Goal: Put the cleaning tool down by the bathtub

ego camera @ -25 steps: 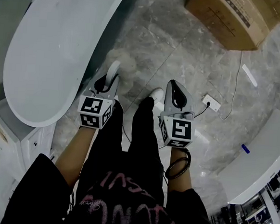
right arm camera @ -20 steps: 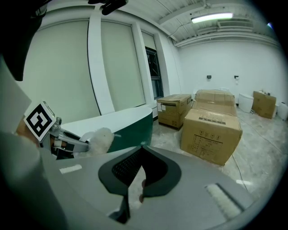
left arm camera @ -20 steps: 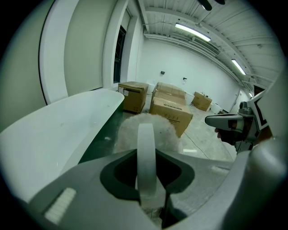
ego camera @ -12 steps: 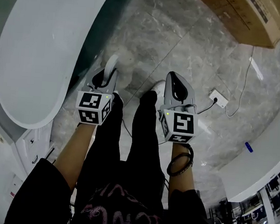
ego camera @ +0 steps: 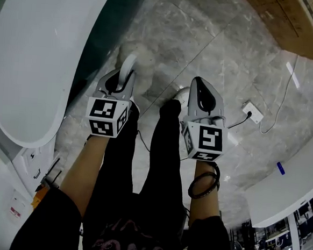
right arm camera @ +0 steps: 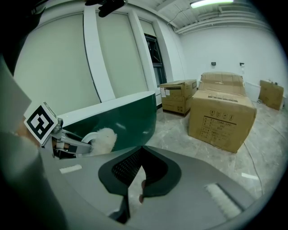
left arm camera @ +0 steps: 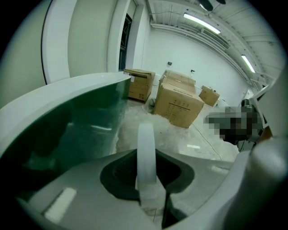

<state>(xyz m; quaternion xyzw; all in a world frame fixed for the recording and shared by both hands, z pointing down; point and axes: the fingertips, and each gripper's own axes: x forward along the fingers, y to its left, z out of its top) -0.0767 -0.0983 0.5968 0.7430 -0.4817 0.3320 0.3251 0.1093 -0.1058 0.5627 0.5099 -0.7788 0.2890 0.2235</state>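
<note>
The cleaning tool (ego camera: 129, 65), fluffy white head low over the marble floor (ego camera: 222, 46) just right of the bathtub (ego camera: 37, 58), has its handle pinched in the left tongs (ego camera: 121, 82), while the right tongs (ego camera: 200, 95) are pressed together, empty.

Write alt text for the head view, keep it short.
The left gripper clamps the white handle of a fluffy duster beside a white bathtub, seen from above over the person's legs on a grey stone floor. The right gripper holds nothing; a cardboard box and a power strip lie farther off.
</note>
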